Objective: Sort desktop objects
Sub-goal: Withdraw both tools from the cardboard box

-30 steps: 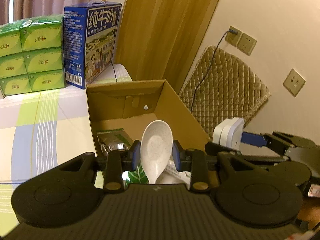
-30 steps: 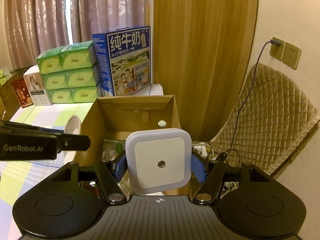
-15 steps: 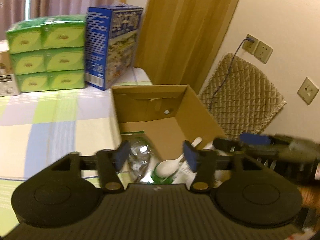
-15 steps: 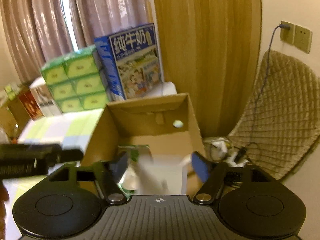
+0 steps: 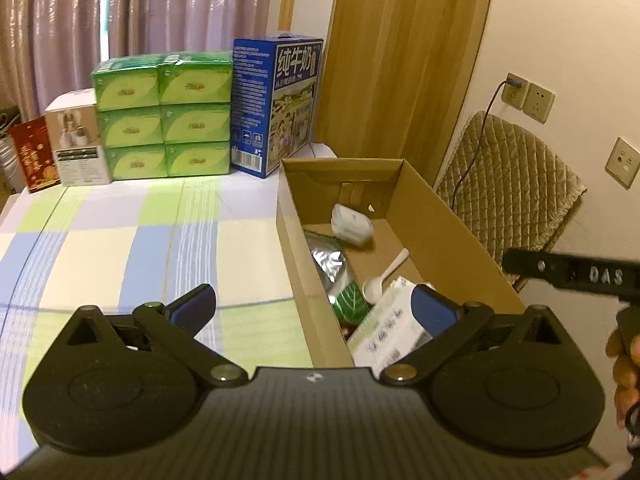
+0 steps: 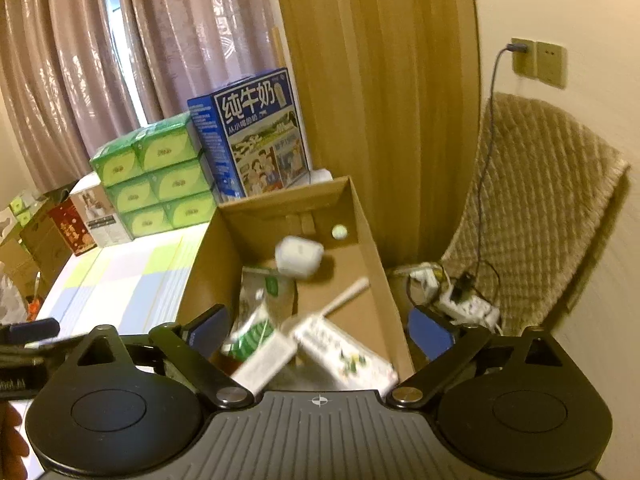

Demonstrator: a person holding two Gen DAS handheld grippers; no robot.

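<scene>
Both the left gripper (image 5: 314,306) and right gripper (image 6: 320,330), jaws just opened, stand empty; white plastic spoon (image 5: 383,276) and white square night-light (image 6: 298,255) lie in the brown cardboard box (image 5: 440,216); checked tablecloth (image 5: 120,248) appears cleared.

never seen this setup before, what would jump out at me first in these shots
The open cardboard box at the table's right edge, with a white spoon, a white square night light and packets lying loose inside. Then the green tissue packs and blue milk carton stacked at the table's far end. Up close, the left hand-held gripper stands open and empty.
</scene>
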